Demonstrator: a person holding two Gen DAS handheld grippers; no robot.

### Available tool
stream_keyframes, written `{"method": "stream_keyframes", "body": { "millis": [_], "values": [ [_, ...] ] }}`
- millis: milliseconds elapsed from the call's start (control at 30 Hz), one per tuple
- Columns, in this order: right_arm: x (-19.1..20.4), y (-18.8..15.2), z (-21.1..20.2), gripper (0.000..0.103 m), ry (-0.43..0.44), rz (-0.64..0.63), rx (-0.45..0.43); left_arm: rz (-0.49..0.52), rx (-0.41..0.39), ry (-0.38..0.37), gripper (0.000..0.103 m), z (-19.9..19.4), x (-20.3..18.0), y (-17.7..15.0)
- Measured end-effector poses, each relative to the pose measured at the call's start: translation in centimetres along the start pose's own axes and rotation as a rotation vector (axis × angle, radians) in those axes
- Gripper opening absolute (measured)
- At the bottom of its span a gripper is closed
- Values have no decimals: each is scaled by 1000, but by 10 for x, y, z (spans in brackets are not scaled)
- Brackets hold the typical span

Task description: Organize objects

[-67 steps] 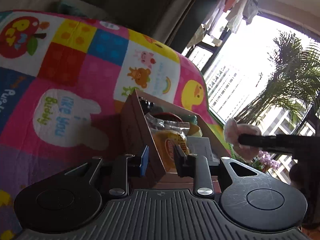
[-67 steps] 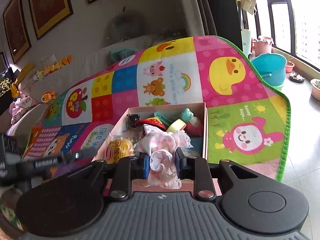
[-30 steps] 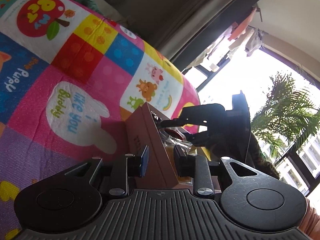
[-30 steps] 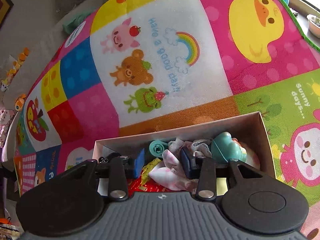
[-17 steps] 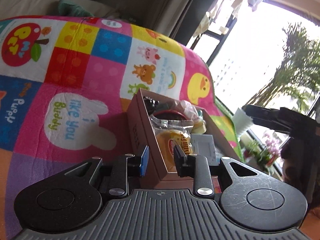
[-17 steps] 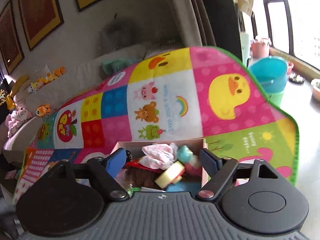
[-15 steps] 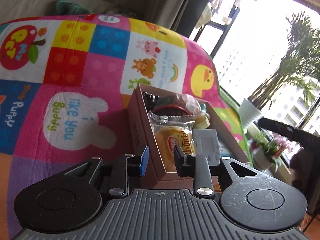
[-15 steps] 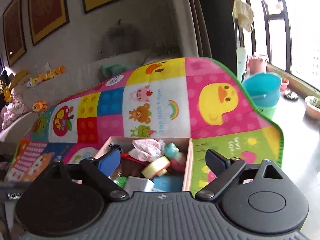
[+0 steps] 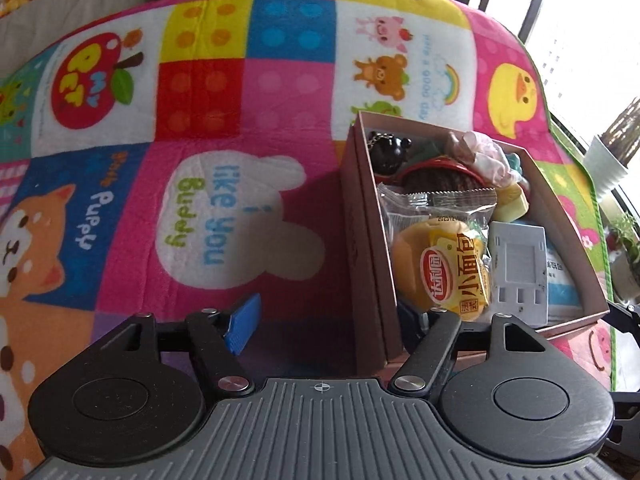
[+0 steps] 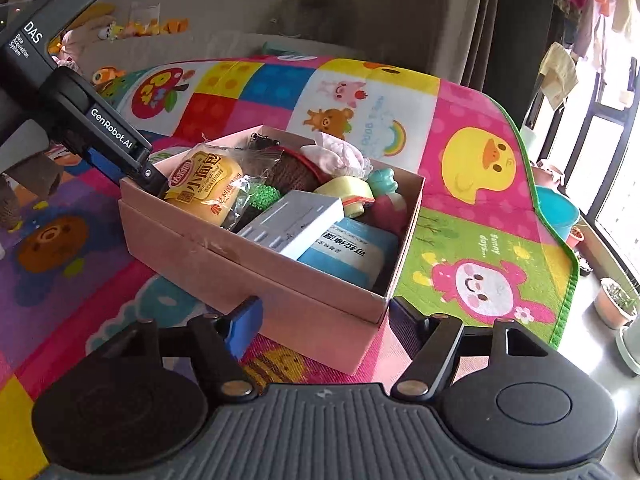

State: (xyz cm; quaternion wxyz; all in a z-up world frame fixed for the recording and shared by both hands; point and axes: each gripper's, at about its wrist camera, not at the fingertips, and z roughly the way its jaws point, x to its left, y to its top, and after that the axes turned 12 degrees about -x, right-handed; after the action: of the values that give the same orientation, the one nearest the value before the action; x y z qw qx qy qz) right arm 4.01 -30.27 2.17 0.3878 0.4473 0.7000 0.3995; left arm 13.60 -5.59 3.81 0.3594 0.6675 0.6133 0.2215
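Spread over the bed, a bright patchwork play mat (image 10: 472, 184) with ducks, bears and rabbits is carrying a pink cardboard box (image 10: 280, 276), and a window is glowing at the far right. I am holding my left gripper (image 9: 334, 316) at the box's near left corner; its jaws have just been opening and are now standing wide, straddling the left wall without pressing it, one blue pad out over the mat, the other finger inside beside the bread packet (image 9: 444, 264). My right gripper (image 10: 320, 326) is hovering low in front of the box's near corner; its jaws have just been closing a little, yet they are standing apart with nothing clamped, the corner lying between them. Inside the box, a white plastic case (image 10: 296, 220) is lying across a blue tissue pack (image 10: 352, 256), with a yellow tape roll (image 10: 348, 196) and pink frilly cloth (image 10: 340, 158) sitting farther back. From the right view, my left gripper is reaching in over the far left rim.
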Motion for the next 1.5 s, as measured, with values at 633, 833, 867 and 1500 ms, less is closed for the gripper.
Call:
{"method": "stream_keyframes", "body": {
  "millis": [633,833,867,1500],
  "values": [
    [90,56,102,71,0,55,97,-171,-203,32,100,31,125,6],
    [91,47,64,90,-23,148,105,-121,-371,45,100,-30,118,-7],
    [91,46,57,92,-31,160,110,-97,-390,39,100,-43,114,-13],
    [116,-15,-16,103,-122,280,176,73,-229,183,101,-81,34,-136]
  ]
}}
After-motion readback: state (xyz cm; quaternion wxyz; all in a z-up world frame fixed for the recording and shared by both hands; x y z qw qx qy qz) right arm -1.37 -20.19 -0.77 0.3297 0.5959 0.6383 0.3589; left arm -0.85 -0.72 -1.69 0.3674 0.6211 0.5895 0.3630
